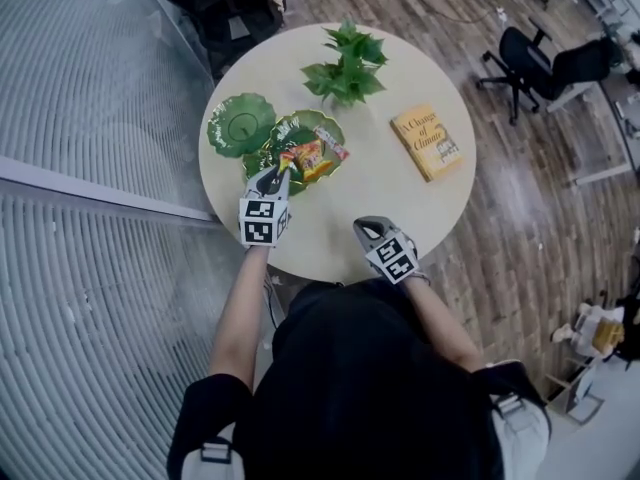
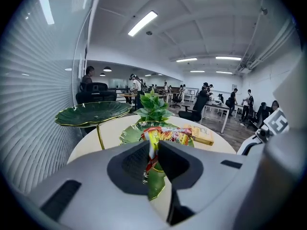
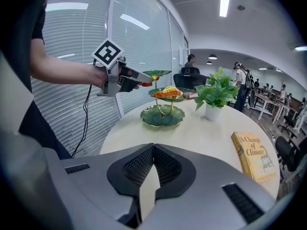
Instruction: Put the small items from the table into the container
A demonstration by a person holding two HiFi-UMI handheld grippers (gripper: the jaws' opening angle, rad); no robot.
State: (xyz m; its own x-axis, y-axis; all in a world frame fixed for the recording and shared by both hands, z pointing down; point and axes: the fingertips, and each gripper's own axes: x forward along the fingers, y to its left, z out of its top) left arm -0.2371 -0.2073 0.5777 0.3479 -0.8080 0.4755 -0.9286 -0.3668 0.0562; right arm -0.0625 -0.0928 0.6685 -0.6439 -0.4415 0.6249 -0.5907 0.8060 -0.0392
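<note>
Left of centre on the round table, the green leaf tray is taking the snack packet, which the left gripper is pinching by one thin corner, so on release it may be sliding over the shallow rim, the right gripper idling clenched and empty.

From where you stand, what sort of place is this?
Probably an open-plan office: a swivel chair on the floor, long desks with people in the background, and a round table beside a glass partition.

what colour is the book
The book is yellow with dark lettering, clearest in the right gripper view.
</note>
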